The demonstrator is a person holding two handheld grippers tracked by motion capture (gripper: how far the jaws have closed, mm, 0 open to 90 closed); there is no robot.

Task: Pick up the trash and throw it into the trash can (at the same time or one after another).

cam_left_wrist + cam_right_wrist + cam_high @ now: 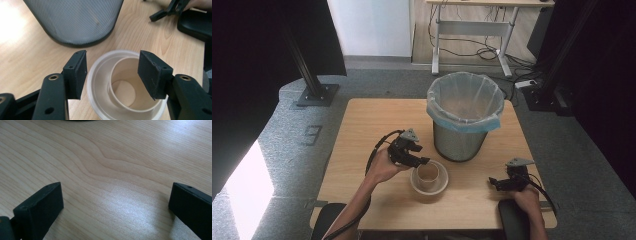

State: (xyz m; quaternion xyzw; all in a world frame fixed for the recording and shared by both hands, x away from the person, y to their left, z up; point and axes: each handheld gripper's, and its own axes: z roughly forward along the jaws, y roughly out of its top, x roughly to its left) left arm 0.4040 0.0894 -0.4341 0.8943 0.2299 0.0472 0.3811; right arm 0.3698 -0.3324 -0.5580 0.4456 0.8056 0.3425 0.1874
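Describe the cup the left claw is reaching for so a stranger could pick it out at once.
Start at the mesh waste bin with the blue-edged plastic liner, standing at the far middle of the wooden table. Just in front of it, toward the person, sits a white cup with a second, smaller cup nested inside it. It is the one pale, open-topped round thing on the table, and the left claw is at its rim.
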